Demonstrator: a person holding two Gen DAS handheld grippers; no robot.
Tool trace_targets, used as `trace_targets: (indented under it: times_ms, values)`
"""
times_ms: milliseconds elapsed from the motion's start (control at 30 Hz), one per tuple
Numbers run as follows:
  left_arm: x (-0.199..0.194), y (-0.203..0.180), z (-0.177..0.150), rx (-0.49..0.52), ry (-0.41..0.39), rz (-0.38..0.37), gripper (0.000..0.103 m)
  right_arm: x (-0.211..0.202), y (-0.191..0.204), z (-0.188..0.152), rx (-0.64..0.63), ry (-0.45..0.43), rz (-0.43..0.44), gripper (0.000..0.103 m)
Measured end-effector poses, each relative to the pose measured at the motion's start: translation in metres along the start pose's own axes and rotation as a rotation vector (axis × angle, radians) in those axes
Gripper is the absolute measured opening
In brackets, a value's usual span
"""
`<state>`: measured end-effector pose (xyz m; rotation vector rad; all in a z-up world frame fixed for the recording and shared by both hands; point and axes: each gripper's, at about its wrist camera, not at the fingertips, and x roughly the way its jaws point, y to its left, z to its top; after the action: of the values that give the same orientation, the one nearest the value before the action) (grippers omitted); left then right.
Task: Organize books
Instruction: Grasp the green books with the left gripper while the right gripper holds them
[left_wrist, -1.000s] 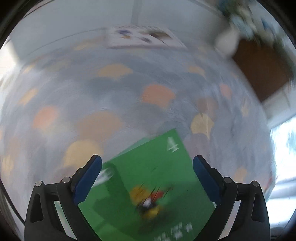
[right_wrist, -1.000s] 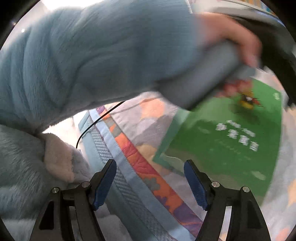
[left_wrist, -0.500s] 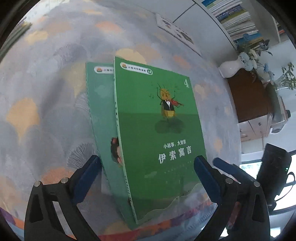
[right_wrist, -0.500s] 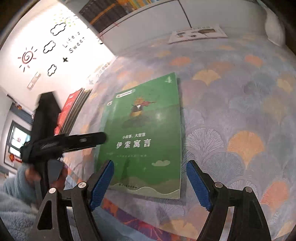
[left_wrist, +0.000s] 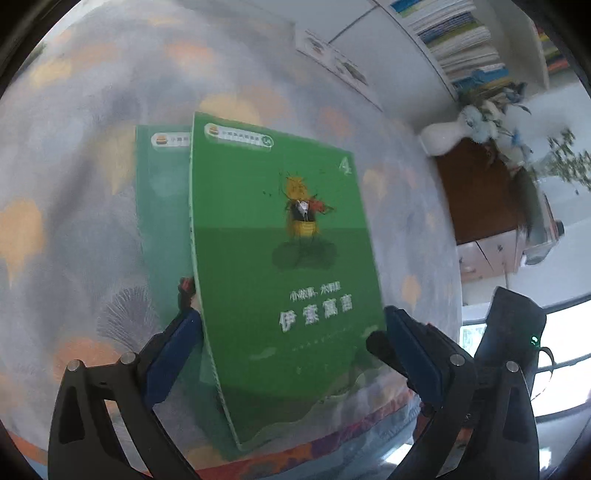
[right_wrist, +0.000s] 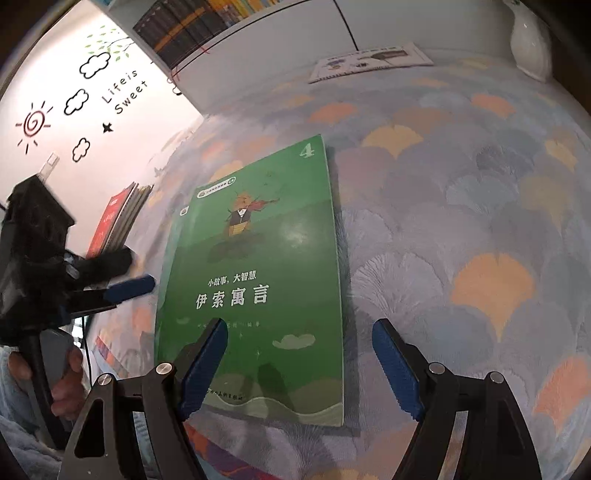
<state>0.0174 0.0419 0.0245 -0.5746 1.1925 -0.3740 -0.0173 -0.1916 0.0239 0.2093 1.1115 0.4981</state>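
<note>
A green book (left_wrist: 280, 266) with a violin-playing insect and a "4" on its cover lies on top of a second green book (left_wrist: 162, 229) on the patterned cloth; it also shows in the right wrist view (right_wrist: 258, 273). My left gripper (left_wrist: 291, 332) is open, its jaws either side of the top book's near end. My right gripper (right_wrist: 299, 343) is open over the book's near right corner. The right gripper also shows at the lower right of the left wrist view (left_wrist: 384, 343). The left gripper shows at the left of the right wrist view (right_wrist: 129, 286).
A stack of books with a red cover (right_wrist: 118, 218) lies at the far left. A white picture book (right_wrist: 369, 61) lies by the back wall below shelves of books (right_wrist: 207, 18). A white vase (left_wrist: 443, 136) and a brown cabinet (left_wrist: 476, 192) stand to the right.
My left gripper has moved closer to the green books, so its jaws now flank the top book's near end. My right gripper has closed in on the book's near right corner.
</note>
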Motion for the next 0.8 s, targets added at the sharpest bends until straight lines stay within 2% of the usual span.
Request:
trace_targets:
  times_ms: [67, 133, 167, 267, 333, 433, 467, 500, 533, 633, 700, 767, 800]
  values:
    - [0.003, -0.004, 0.0, 0.005, 0.01, 0.001, 0.101, 0.003, 0.002, 0.001, -0.013, -0.008, 0.003, 0.08]
    - [0.004, -0.005, -0.001, 0.005, 0.011, -0.002, 0.101, 0.005, 0.006, 0.0, -0.021, -0.001, 0.048, 0.082]
    - [0.004, -0.006, -0.002, 0.005, 0.012, 0.0, 0.101, 0.006, 0.009, -0.001, -0.023, -0.001, 0.055, 0.089]
    - [-0.004, 0.004, -0.001, -0.012, 0.014, -0.029, 0.101, 0.008, 0.008, -0.001, -0.044, 0.021, 0.107, 0.096]
    - [-0.006, 0.011, -0.001, -0.047, 0.004, -0.074, 0.101, 0.005, -0.008, 0.0, 0.028, 0.025, 0.21, 0.096]
    - [-0.001, 0.008, -0.003, -0.039, 0.021, -0.114, 0.101, 0.001, -0.051, -0.005, 0.258, -0.028, 0.453, 0.098]
    - [0.002, 0.004, -0.004, -0.025, 0.038, -0.123, 0.101, 0.0, -0.052, -0.004, 0.27, -0.021, 0.47, 0.098]
    - [0.006, -0.003, -0.006, 0.001, 0.06, -0.129, 0.102, 0.002, -0.049, -0.002, 0.251, 0.006, 0.455, 0.097]
    - [0.008, -0.011, -0.009, 0.027, 0.071, -0.126, 0.101, 0.005, -0.036, -0.001, 0.182, 0.041, 0.398, 0.097]
    - [0.013, -0.033, -0.014, 0.144, 0.067, 0.003, 0.101, 0.005, -0.003, -0.004, 0.007, 0.057, 0.264, 0.097]
    - [0.014, -0.039, -0.015, 0.172, 0.068, 0.047, 0.101, 0.004, 0.007, -0.008, -0.022, 0.041, 0.174, 0.092]
    - [0.012, -0.036, -0.015, 0.153, 0.068, 0.029, 0.101, 0.002, 0.009, -0.01, 0.001, 0.021, 0.092, 0.071]
    - [0.01, -0.034, -0.014, 0.132, 0.071, 0.004, 0.101, 0.001, 0.01, -0.011, 0.003, 0.014, 0.028, 0.065]
